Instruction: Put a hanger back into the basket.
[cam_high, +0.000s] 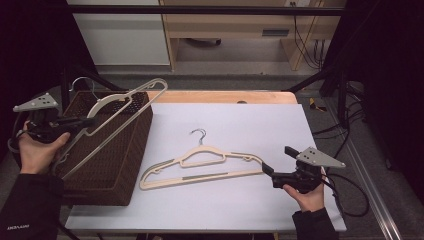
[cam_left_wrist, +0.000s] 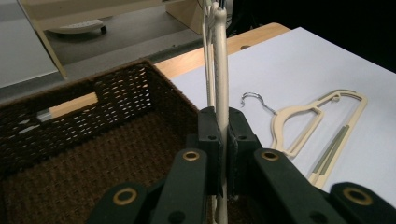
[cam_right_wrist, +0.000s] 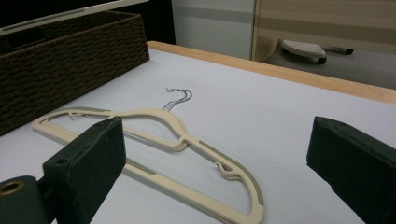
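You find almost nothing to read here. One small line of white lettering sits on the black sleeve (cam_high: 22, 220) of your left forearm in the high view, near the cuff, but it is too small and blurred to make out. Nothing else in any view carries a label, brand, number or sign that you can read.

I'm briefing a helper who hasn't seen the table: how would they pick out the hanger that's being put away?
Start at the brown wicker basket at the table's left edge. Above it, the left gripper is shut on a cream hanger, holding it tilted in the air. The other hanger lies flat on the white sheet, ungripped, with the open right gripper at its end.
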